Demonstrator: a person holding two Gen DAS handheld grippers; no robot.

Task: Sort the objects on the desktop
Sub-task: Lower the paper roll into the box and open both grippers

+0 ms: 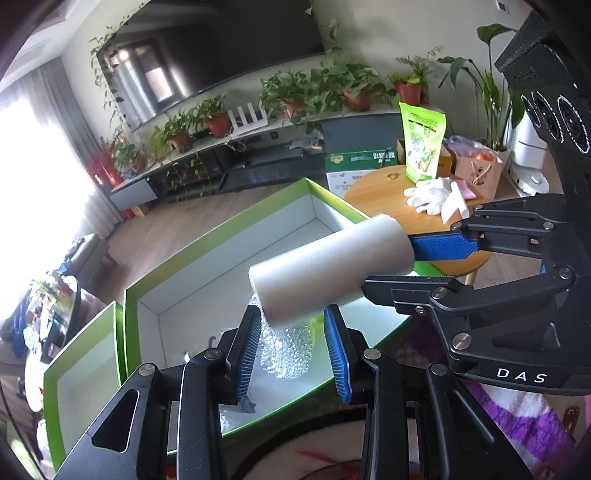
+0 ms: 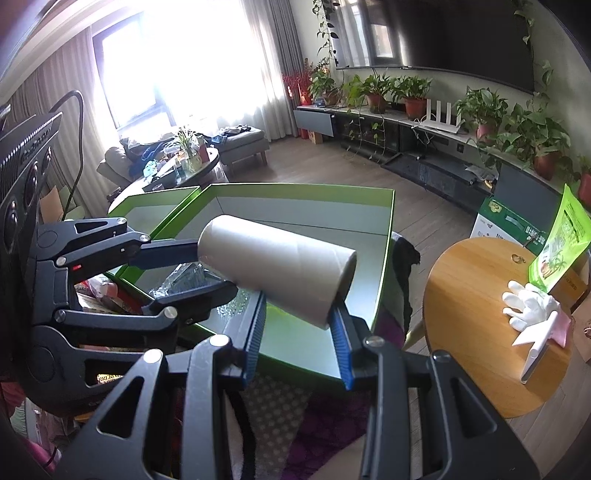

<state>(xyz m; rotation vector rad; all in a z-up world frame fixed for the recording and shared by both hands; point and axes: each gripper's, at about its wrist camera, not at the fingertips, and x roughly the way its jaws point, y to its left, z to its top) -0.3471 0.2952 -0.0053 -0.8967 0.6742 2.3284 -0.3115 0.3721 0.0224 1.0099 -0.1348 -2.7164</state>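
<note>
gripping one white roll (image 1: pixel 325 266) from both ends, left gripper (image 1: pixel 291 339) clamps its near end in the left wrist view, blue pads tight on the roll's sides, and right gripper (image 2: pixel 299 328) clamps the other end in the right wrist view, pads pressed on it too. roll hangs tilted in the air over the open green box (image 1: pixel 221 236), not touching it. under the roll in the box lies a clear bubbly plastic piece (image 1: pixel 284 350). second green tray (image 1: pixel 74 350) sits just beside the box on its left. patterned purple cloth (image 2: pixel 325 417) below the grippers. farther right, round wooden table (image 2: pixel 476 332) with white gloves (image 2: pixel 528 306) and a green pouch (image 2: pixel 557 243) standing on it. far back, potted plants (image 2: pixel 413 96) on a low tv bench, dark tv (image 2: pixel 454 33) on the wall.
</note>
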